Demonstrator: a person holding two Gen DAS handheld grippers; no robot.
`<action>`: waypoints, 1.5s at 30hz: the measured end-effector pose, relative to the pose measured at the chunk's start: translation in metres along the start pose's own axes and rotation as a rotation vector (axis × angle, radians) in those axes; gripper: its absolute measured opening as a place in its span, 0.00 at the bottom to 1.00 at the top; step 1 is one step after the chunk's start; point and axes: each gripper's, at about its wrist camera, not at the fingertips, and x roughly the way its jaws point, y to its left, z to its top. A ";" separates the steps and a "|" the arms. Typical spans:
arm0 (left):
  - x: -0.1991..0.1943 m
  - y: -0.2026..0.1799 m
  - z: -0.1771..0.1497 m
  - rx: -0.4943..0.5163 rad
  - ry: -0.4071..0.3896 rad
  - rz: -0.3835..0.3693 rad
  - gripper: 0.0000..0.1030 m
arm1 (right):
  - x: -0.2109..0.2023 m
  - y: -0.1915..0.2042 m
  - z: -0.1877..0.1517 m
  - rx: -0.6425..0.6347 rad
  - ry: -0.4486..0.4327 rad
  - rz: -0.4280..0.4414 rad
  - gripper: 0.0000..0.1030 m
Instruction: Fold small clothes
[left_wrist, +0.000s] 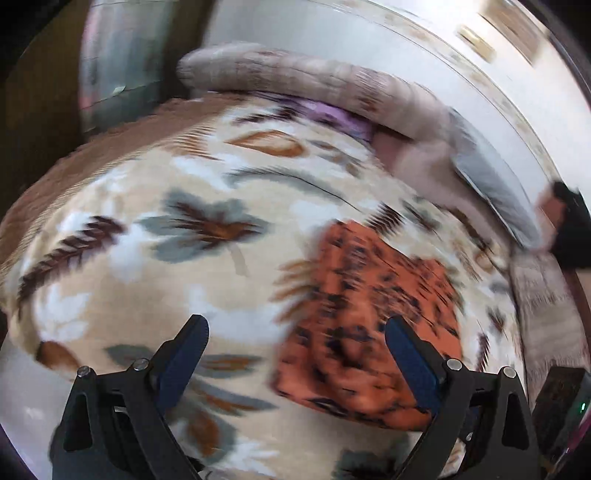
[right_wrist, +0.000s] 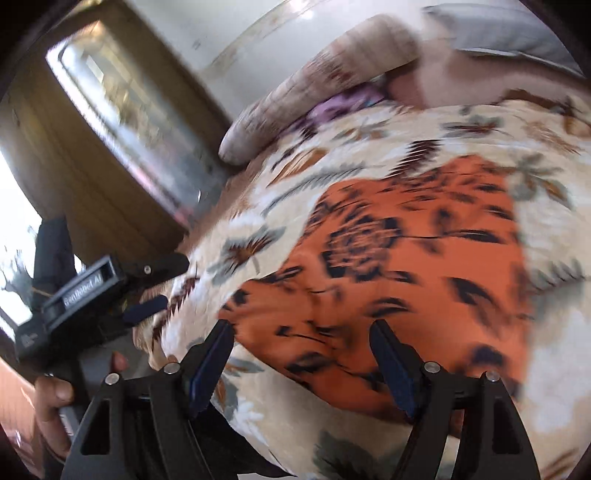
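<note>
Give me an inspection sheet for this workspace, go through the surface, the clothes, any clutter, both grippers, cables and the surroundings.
Surface: bed covered by a cream leaf-print blanket.
Job's things: orange garment with dark floral print, lying on the blanket; picture blurred, fold state unclear.
Clutter: beige bolster pillow, a purple cloth tucked under it, a grey pillow.
Grippers: left gripper open, empty, over the blanket and the garment's edge; right gripper open, empty, over the garment.
Cables: nothing seen.
Surroundings: white wall, wooden-framed window.
</note>
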 end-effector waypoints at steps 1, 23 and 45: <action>0.009 -0.007 -0.002 0.028 0.024 0.013 0.93 | -0.009 -0.008 -0.001 0.018 -0.008 -0.008 0.77; 0.064 -0.055 -0.003 0.226 0.058 0.227 0.78 | 0.004 -0.151 0.012 0.531 0.177 0.233 0.77; 0.092 -0.027 -0.017 0.155 0.118 0.199 0.85 | 0.059 -0.149 0.070 0.414 0.163 0.093 0.34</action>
